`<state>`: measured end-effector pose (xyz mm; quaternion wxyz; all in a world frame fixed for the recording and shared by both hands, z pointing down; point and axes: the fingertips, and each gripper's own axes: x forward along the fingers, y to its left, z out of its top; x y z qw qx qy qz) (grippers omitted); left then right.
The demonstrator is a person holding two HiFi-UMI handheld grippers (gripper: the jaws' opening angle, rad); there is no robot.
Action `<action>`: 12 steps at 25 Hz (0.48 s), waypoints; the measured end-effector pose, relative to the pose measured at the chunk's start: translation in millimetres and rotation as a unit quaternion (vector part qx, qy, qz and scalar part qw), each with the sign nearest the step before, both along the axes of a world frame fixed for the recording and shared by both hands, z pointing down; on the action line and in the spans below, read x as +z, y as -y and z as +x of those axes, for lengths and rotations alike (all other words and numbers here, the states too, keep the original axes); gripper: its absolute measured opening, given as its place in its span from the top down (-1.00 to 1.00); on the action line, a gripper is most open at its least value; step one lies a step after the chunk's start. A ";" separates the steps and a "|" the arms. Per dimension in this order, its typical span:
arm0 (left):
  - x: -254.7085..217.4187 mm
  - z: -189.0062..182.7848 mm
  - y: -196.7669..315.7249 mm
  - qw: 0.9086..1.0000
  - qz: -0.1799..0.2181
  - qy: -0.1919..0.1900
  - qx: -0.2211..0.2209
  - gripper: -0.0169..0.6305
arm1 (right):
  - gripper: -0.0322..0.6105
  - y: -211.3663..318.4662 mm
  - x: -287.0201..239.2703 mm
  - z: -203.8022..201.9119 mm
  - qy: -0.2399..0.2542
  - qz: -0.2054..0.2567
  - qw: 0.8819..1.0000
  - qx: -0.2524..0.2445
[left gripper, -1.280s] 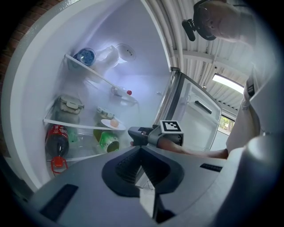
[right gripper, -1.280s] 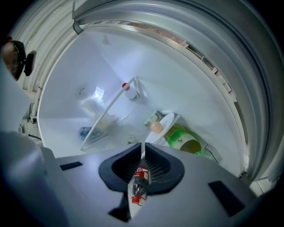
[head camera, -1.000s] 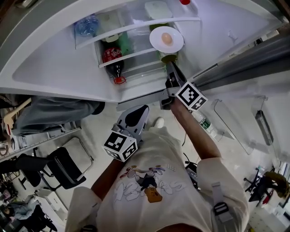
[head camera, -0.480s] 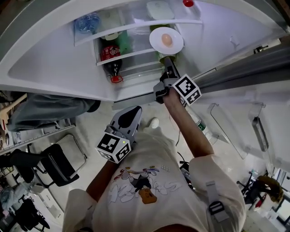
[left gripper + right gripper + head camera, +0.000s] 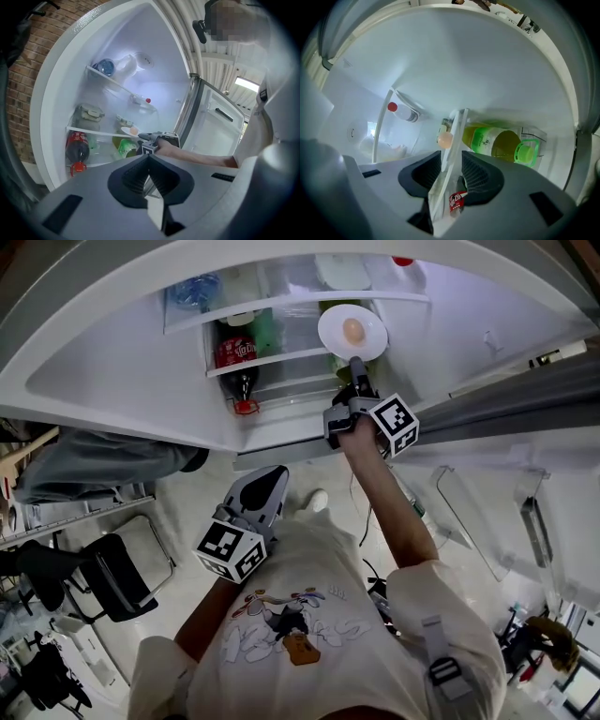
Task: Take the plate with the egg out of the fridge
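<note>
Reaching into the open fridge [image 5: 122, 381], the right hand-held gripper [image 5: 356, 369] has the white plate [image 5: 373, 334] dead ahead of it, and that is the relation the next move turns on. In the right gripper view the plate shows edge-on, its near rim lying inside the gap and its flat running on away from the tips along the line of the jaws. Those jaws are opening; a sliver of space shows on either side of the rim, so the pads are not pressing on it. The egg [image 5: 352, 330] sits on the plate beyond the fingertips, clear of them.

The plate is on the middle shelf [image 5: 281, 354] at its right end, with a green bottle [image 5: 499, 141] just under it and a cola bottle [image 5: 236, 364] well to the left.

The left hand-held gripper [image 5: 269, 486] hangs outside the fridge, near the person's chest and well apart from the plate, clenched with nothing between its jaws. The right one is by far the nearer.

My read: the grasp is not yet made. Since the rim is already lined up, closing squarely and drawing straight back, level, should keep the egg from rolling.
</note>
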<state>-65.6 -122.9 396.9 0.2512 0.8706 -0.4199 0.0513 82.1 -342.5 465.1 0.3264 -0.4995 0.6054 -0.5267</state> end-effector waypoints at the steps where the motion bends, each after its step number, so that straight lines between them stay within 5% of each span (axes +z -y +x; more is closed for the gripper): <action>1: 0.4 -1.5 0.3 1.000 -0.001 0.000 -0.003 0.92 | 0.53 1.5 0.2 0.2 0.003 0.000 1.000 0.001; 12: 3.0 -8.1 3.8 1.000 -0.005 0.002 -0.012 0.92 | 0.53 16.7 5.0 2.4 0.025 0.000 0.999 0.020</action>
